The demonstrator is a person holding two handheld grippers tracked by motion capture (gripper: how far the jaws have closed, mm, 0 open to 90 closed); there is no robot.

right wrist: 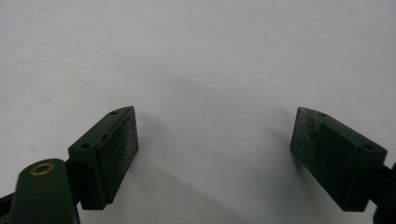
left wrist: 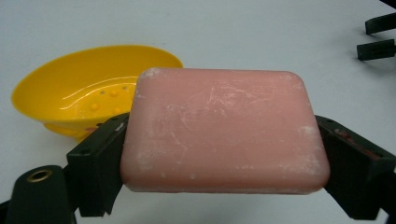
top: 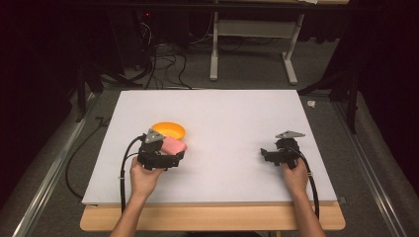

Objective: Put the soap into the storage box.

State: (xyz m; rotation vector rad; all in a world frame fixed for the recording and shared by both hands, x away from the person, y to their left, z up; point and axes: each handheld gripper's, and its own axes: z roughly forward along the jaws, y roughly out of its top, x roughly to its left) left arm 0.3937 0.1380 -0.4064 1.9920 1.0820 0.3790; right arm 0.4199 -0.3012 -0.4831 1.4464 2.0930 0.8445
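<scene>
A pink bar of soap sits flat between the jaws of my left gripper, which is shut on it by its two short ends. In the high view the soap is just right of and in front of a yellow soap dish, and my left gripper is held by a hand at the table's left middle. The perforated yellow dish lies empty behind and to the left of the soap. My right gripper rests at the right of the table, and its jaws stand wide open over bare white surface.
The white board lies on a wooden table. The other gripper's jaw tips show at the far right of the left gripper view. Cables and a white table frame are on the floor beyond.
</scene>
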